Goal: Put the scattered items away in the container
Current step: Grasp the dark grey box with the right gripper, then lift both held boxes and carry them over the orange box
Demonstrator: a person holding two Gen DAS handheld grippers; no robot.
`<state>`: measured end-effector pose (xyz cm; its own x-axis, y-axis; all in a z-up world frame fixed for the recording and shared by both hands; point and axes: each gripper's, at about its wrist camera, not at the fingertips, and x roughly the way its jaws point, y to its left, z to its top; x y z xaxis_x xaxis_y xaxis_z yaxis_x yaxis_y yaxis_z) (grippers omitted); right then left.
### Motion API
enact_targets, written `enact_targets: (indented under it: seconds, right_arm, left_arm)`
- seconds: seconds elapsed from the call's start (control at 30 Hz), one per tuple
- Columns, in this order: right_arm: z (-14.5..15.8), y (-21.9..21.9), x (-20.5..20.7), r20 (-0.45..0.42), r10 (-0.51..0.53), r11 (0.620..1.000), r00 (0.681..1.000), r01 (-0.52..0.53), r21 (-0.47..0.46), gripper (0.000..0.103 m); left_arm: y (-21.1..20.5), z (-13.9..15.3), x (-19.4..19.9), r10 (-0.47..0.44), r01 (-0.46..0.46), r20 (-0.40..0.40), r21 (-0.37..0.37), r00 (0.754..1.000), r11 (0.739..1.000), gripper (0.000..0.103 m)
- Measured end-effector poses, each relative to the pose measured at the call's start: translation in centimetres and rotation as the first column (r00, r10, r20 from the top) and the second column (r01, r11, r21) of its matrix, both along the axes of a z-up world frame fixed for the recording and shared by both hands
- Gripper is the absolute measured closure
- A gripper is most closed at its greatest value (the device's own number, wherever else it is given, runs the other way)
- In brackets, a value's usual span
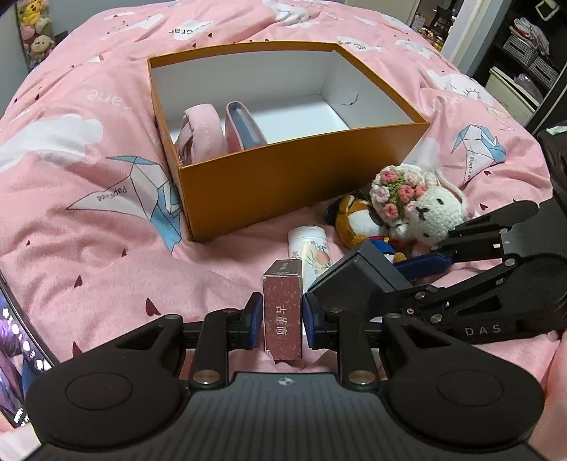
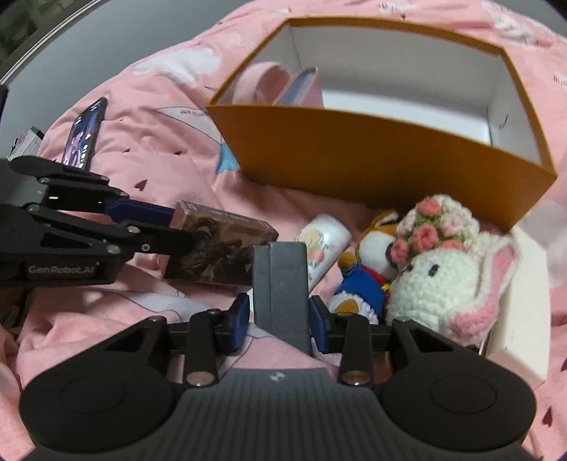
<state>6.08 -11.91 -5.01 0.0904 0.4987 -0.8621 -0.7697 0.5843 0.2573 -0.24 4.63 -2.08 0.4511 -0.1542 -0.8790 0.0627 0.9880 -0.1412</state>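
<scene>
An open orange box [image 1: 301, 184] lies on the pink quilt, with two pink items [image 1: 203, 133] inside at its left end. My left gripper [image 1: 282, 315] is shut on a small dark red carton [image 1: 283, 312] with printed characters; the right wrist view shows that carton [image 2: 219, 248] lifted at the left. My right gripper [image 2: 280, 319] is shut on a dark grey box [image 2: 280, 287], seen tilted in the left wrist view [image 1: 358, 280]. In front of the orange box [image 2: 372, 156] lie a white crochet rabbit [image 2: 443, 273] with pink flowers, an orange and blue plush [image 2: 368, 269] and a white bottle [image 2: 326, 244].
A phone [image 2: 85, 134] stands propped on the quilt at the left, its screen lit. A white open carton [image 2: 521, 301] sits to the right of the rabbit. Dark shelving [image 1: 531, 64] stands beyond the bed at the right, and plush toys [image 1: 35, 25] at the far left.
</scene>
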Motion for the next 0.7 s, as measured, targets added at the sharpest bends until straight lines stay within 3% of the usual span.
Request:
enact_targets:
  seconds: [0.37, 0.7]
  right_arm:
    - [0.4, -0.5, 0.6, -0.023, -0.015, 0.998, 1.000, 0.016, 0.055, 0.067]
    - [3.4, -2.2, 2.5, -0.004, -0.079, 0.979, 0.997, 0.078, 0.186, 0.067]
  left_arm:
    - [0.4, -0.1, 0.0, 0.026, -0.026, 0.015, -0.033, 1.000, 0.999, 0.077]
    - [0.6, 2.5, 0.5, 0.061, -0.056, 0.088, -0.054, 0.994, 0.997, 0.077]
